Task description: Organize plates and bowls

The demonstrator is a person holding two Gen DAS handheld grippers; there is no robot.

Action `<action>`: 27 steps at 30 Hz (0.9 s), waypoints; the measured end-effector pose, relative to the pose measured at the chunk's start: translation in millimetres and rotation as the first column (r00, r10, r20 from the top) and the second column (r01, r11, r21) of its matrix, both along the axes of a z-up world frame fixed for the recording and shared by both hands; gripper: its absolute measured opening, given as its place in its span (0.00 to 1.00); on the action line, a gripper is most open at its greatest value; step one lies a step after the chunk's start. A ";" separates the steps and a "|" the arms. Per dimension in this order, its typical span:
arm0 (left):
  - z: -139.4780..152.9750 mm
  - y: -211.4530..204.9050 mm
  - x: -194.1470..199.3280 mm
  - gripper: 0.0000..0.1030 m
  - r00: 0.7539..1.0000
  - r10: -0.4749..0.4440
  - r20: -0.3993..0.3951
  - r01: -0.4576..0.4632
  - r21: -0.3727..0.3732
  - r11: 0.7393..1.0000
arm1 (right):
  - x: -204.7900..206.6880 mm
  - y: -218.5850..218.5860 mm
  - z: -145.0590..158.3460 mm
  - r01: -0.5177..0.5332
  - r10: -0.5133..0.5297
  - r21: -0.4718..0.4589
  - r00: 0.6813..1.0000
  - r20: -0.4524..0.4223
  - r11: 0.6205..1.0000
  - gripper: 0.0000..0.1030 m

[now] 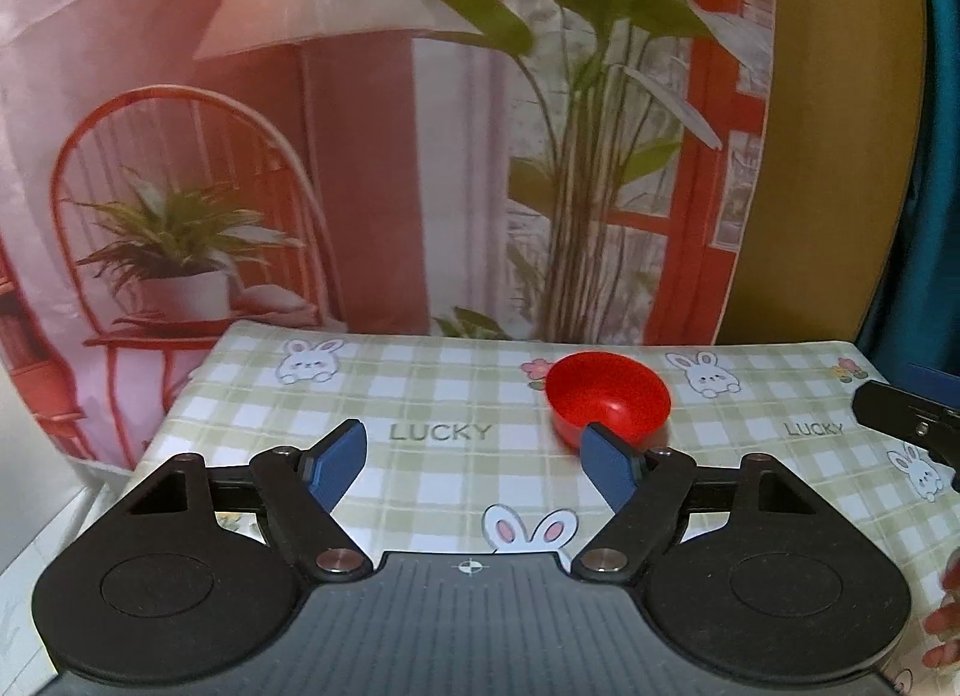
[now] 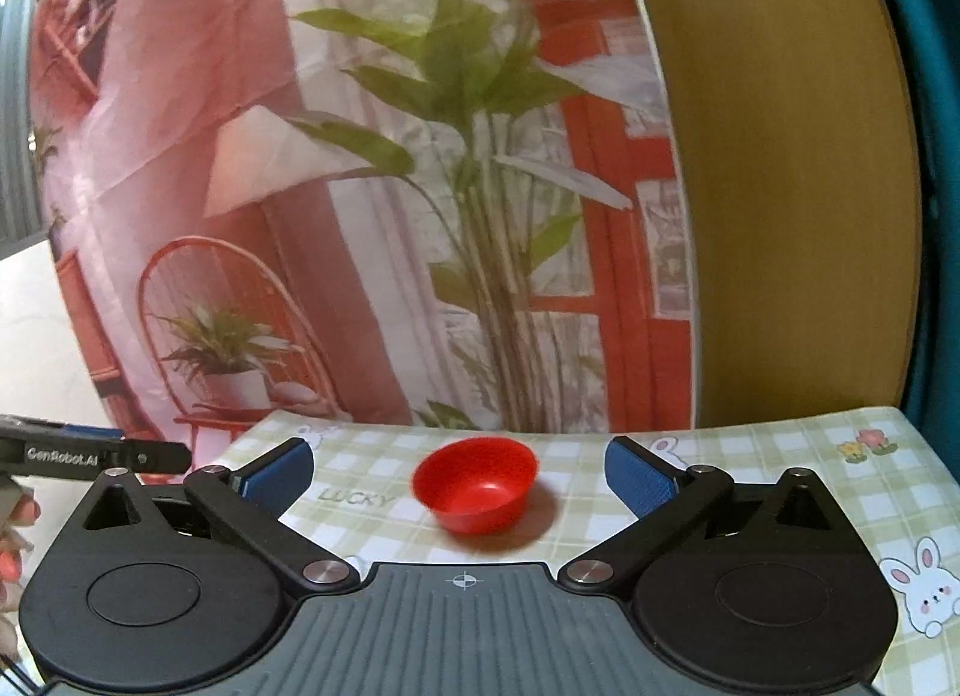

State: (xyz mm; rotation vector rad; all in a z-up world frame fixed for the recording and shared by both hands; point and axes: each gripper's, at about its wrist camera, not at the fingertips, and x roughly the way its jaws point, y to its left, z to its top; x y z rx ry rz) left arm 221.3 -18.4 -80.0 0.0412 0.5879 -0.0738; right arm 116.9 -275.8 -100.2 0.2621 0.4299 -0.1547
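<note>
A red bowl (image 2: 474, 483) sits upright on the checked rabbit-print tablecloth (image 1: 432, 384), toward the far edge of the table, just in front of the printed backdrop (image 1: 360, 126) of plants and a red chair. The right gripper (image 2: 459, 477) hovers on the near side of the bowl with its blue pads (image 2: 639, 480) spread wide, the bowl lying between them but untouched. The left gripper (image 1: 474, 465) is also spread and holds nothing; it hangs left of the bowl, its right pad overlapping the bowl's near rim in that view.
</note>
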 end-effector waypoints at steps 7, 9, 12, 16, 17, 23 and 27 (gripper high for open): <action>-16.8 -9.2 37.4 0.78 0.999 -0.051 -0.001 0.051 -0.022 0.998 | 30.1 -19.9 -16.8 -0.025 0.026 0.020 0.997 -0.071 0.999 1.00; -23.4 -9.7 50.6 0.78 0.999 -0.050 -0.004 0.050 -0.046 0.998 | 42.3 -24.9 -23.7 -0.020 0.023 0.026 0.995 -0.100 0.999 1.00; -36.2 -11.3 73.5 0.78 0.998 -0.056 -0.020 0.054 -0.081 0.995 | 64.1 -30.4 -37.0 -0.036 0.040 0.034 0.989 -0.144 0.999 1.00; -57.3 -15.9 105.6 0.78 0.996 -0.065 -0.055 0.059 -0.105 0.993 | 94.5 -32.8 -58.0 -0.040 0.040 0.008 0.979 -0.199 0.999 0.96; -62.4 -17.2 113.3 0.78 0.995 -0.072 -0.064 0.064 -0.112 0.992 | 101.4 -34.9 -63.7 -0.040 0.042 0.011 0.978 -0.206 0.999 0.92; -94.0 -24.1 150.4 0.77 0.989 -0.064 -0.137 0.048 -0.116 0.992 | 138.7 -46.1 -100.4 -0.037 0.042 0.026 0.969 -0.245 0.999 0.63; -111.6 -27.0 168.3 0.70 0.980 -0.065 -0.187 0.041 -0.125 0.991 | 159.0 -48.1 -120.0 -0.071 0.078 0.038 0.960 -0.268 0.997 0.50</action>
